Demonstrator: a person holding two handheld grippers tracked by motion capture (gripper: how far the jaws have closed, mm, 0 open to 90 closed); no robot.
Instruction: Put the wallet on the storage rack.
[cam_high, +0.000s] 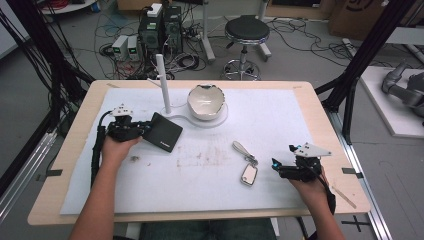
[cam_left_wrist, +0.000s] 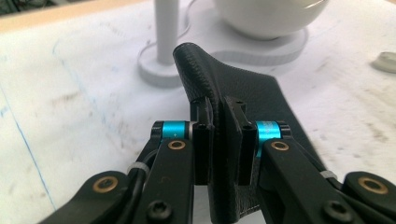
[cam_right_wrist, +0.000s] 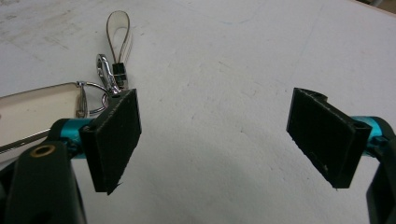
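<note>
A black leather wallet (cam_high: 166, 131) lies on the white mat left of centre, and my left gripper (cam_high: 145, 131) is shut on its near edge. In the left gripper view the wallet (cam_left_wrist: 233, 88) stands on edge between the two pads, which press on it from both sides. A key fob with a metal clip and a pale strap (cam_high: 246, 162) lies on the mat right of centre. My right gripper (cam_high: 281, 156) stands open just right of it, nothing between its jaws. In the right gripper view the key fob (cam_right_wrist: 32, 112) lies behind the left pad (cam_right_wrist: 114, 140).
A white bowl (cam_high: 206, 101) sits on a flat white stand (cam_high: 220, 118) with an upright white post (cam_high: 163, 82) at the back of the mat. The wooden table (cam_high: 320, 115) edges frame the mat. Beyond it are a stool (cam_high: 246, 32) and cables on the floor.
</note>
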